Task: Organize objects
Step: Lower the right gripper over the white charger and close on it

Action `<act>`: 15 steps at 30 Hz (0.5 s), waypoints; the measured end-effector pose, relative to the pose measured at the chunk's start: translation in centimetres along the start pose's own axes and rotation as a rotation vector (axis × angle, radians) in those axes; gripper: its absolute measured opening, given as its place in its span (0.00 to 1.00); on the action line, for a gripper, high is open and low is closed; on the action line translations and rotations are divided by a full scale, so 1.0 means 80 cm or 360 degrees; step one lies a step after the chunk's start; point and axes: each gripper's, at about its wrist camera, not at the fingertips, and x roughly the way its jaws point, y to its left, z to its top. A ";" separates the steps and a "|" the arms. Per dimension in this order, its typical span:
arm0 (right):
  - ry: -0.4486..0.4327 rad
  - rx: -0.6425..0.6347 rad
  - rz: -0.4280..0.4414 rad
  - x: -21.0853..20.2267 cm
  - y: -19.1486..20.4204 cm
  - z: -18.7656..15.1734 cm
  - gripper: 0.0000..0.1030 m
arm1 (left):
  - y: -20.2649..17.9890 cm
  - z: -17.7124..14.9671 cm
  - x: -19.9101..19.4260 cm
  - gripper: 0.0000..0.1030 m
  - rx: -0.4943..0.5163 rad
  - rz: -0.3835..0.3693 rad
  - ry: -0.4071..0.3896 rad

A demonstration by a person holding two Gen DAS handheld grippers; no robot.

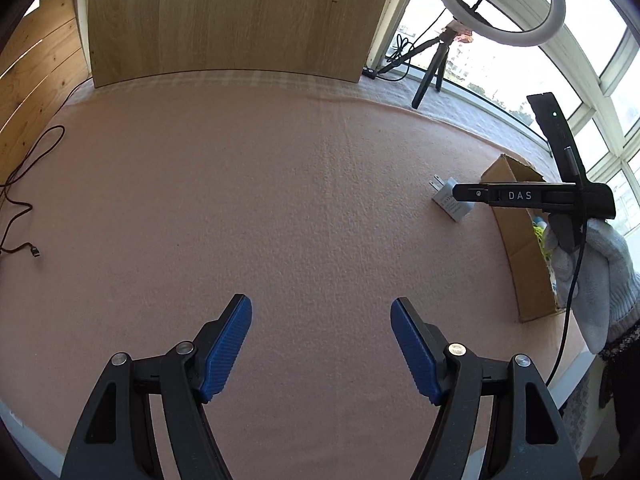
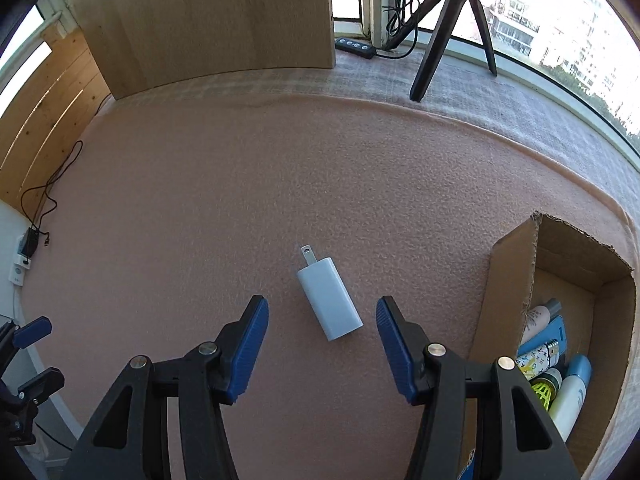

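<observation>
While the white charger (image 2: 329, 304) lies between its spread fingers, right tool (image 2: 322, 344) gapes empty; left tool (image 1: 321, 346) likewise

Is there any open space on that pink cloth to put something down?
Yes: most of the pink cloth is bare, from the wooden board to the white charger. The cardboard box at right is crowded with bottles.

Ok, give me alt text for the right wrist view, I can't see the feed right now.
A white charger lies flat on the pink table cover, just ahead of the open right tool, prongs pointing away. To the right, an open cardboard box holds bottles and other small items; a black tripod stands by the window.
</observation>
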 end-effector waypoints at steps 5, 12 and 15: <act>0.0069 -0.0031 -0.0056 0.026 -0.003 0.007 0.51 | 0.007 -0.003 0.001 0.73 -0.0023 -0.0014 0.0001; 0.0112 0.0072 0.0047 0.043 -0.018 0.007 0.48 | 0.002 0.004 0.016 0.73 -0.0021 -0.0031 0.0026; 0.0138 0.0129 0.0117 0.048 -0.022 0.003 0.37 | -0.001 0.006 0.020 0.73 -0.0011 -0.0036 0.0030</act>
